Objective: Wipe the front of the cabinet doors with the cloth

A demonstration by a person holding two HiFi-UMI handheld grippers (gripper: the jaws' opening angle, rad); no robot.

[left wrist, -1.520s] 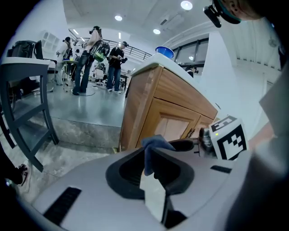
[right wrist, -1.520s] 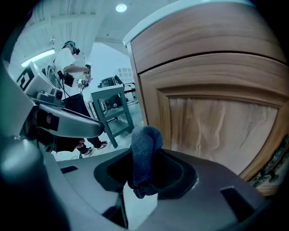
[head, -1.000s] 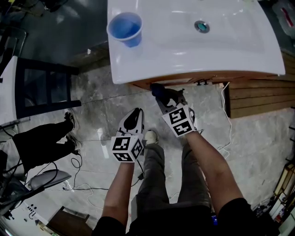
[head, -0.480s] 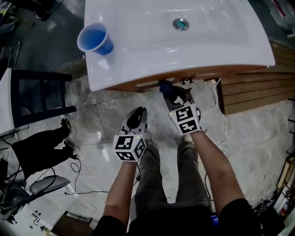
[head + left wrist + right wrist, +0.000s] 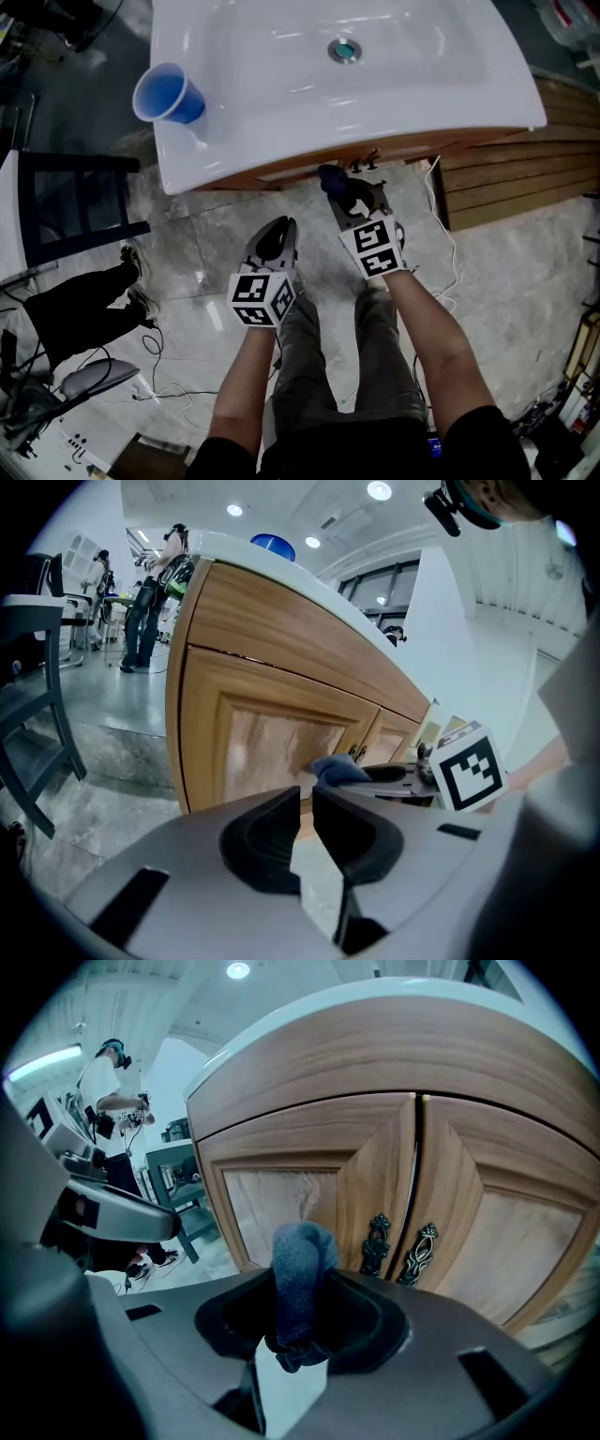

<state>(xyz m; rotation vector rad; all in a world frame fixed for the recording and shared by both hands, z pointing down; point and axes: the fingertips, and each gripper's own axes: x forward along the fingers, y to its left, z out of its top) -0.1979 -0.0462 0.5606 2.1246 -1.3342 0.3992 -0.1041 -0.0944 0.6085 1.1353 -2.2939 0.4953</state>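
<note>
The right gripper point(image 5: 298, 1312) is pinching a dark blue cloth point(image 5: 302, 1274) between its jaws. The cloth is standing up in a folded wad above the jaw tips. In the right gripper view it is sitting in front of the left cabinet door point(image 5: 272, 1199), just left of the two ornate metal handles point(image 5: 376, 1242) at the seam where the left door is meeting the right cabinet door point(image 5: 506, 1232). Whether the cloth is touching the wood cannot be told.

The left gripper point(image 5: 307, 803) is holding its jaws pressed almost together, with only a thin slit showing and nothing in it. In the head view it point(image 5: 275, 232) is hanging over the marble floor point(image 5: 216, 225), to the left of the right gripper and farther back from the doors.

Above the doors, a white worktop point(image 5: 281, 141) is carrying a moulded basin point(image 5: 394, 75) with a round drain point(image 5: 344, 49) at its centre. A blue cup point(image 5: 167, 94) is standing upright on the left corner of the worktop, beside the basin. Its mouth is facing up and its inside is showing only blue. Whether it is holding liquid cannot be told.
</note>
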